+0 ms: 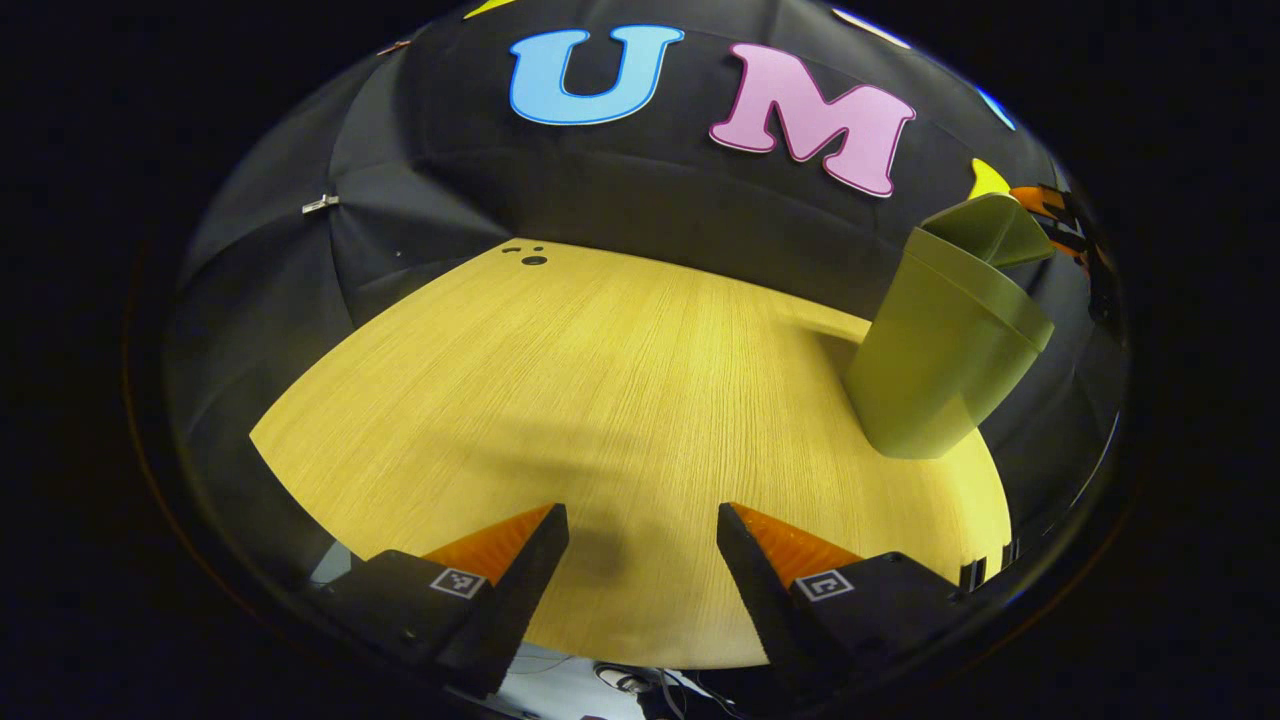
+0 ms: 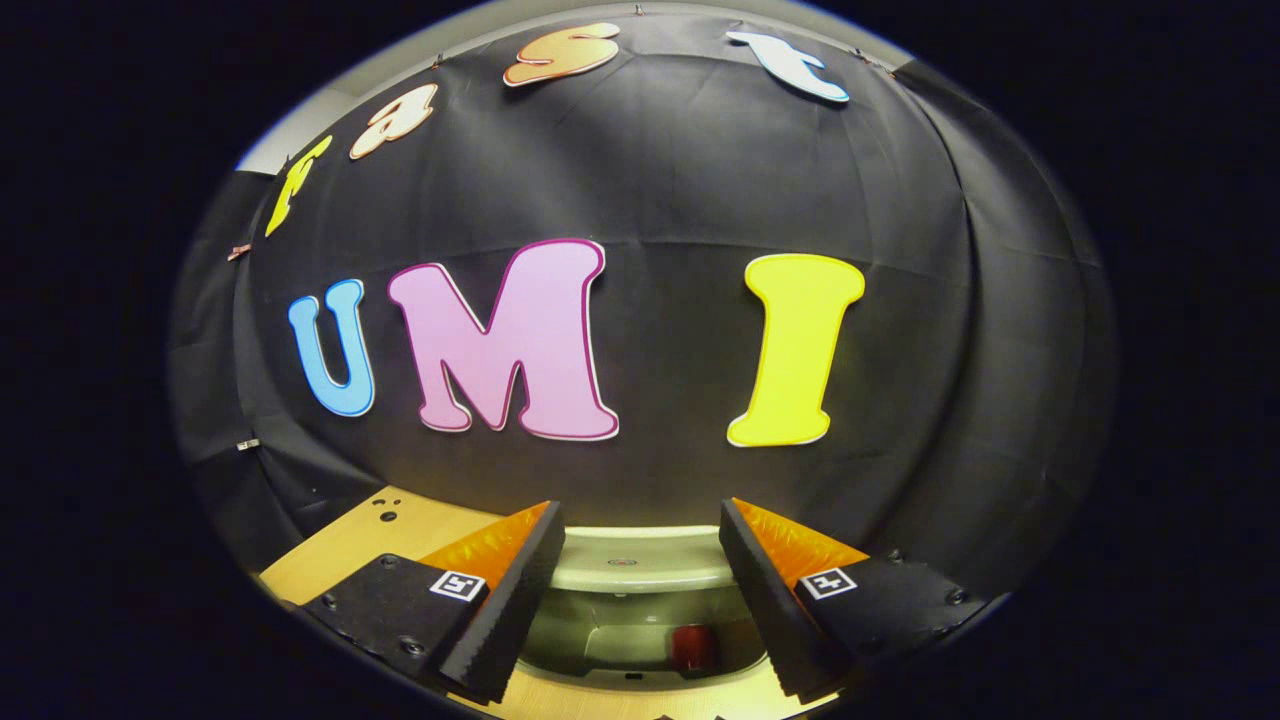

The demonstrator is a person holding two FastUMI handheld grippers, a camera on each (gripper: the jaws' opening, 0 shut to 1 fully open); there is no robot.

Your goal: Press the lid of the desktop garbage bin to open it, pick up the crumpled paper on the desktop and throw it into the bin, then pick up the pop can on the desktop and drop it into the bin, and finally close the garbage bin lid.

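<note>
Right gripper, spread and empty, hangs directly above the open bin; raised lid just ahead; left gripper spread, farther off.

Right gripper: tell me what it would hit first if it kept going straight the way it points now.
Probably the raised lid of the bin, which stands between the open fingers of the right gripper, just above the bin's opening. A red thing lies inside. Depth is unclear; a slightly higher line would reach the black cloth wall.

Wood tabletop — small dark holes nr far edge.
</note>
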